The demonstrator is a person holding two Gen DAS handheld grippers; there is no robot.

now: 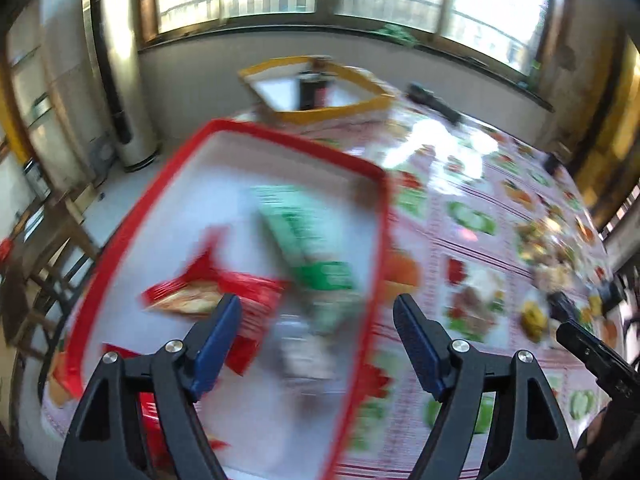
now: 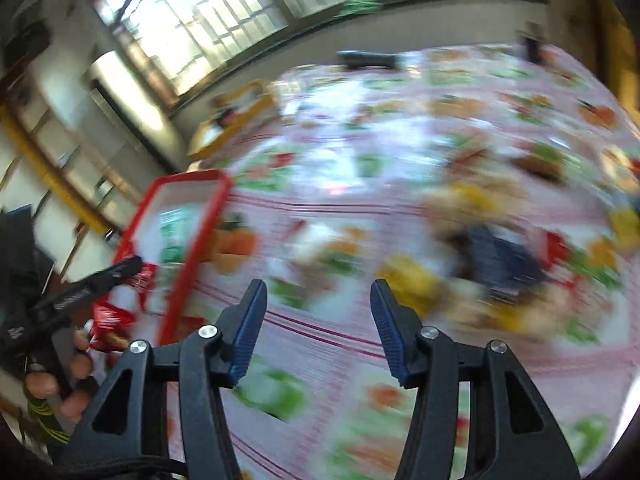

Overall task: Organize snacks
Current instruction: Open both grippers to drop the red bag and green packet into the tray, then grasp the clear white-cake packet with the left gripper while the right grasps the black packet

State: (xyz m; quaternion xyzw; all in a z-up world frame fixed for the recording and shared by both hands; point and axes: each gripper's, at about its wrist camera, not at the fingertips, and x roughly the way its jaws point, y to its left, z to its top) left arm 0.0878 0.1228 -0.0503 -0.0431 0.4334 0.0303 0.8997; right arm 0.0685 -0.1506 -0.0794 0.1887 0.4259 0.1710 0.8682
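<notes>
A red-rimmed tray (image 1: 288,136) with a white floor lies on the table's left side. In it are a green snack packet (image 1: 304,236) and a red snack packet (image 1: 224,292). My left gripper (image 1: 318,312) hangs open over the tray's near right rim, nothing between its blue pads. In the right wrist view the red-rimmed tray (image 2: 188,178) and its green packet (image 2: 174,236) are at the left. My right gripper (image 2: 318,300) is open above bare tablecloth, empty. A blurred pile of loose snacks (image 2: 492,248), yellow, blue and red, lies to its right.
A yellow-rimmed tray (image 1: 320,114) holding a dark upright object stands at the table's far end. A black oblong item (image 1: 432,102) lies beyond it on the patterned tablecloth (image 2: 320,208). A hand (image 2: 60,380) grips the left tool. Wooden chairs stand left of the table.
</notes>
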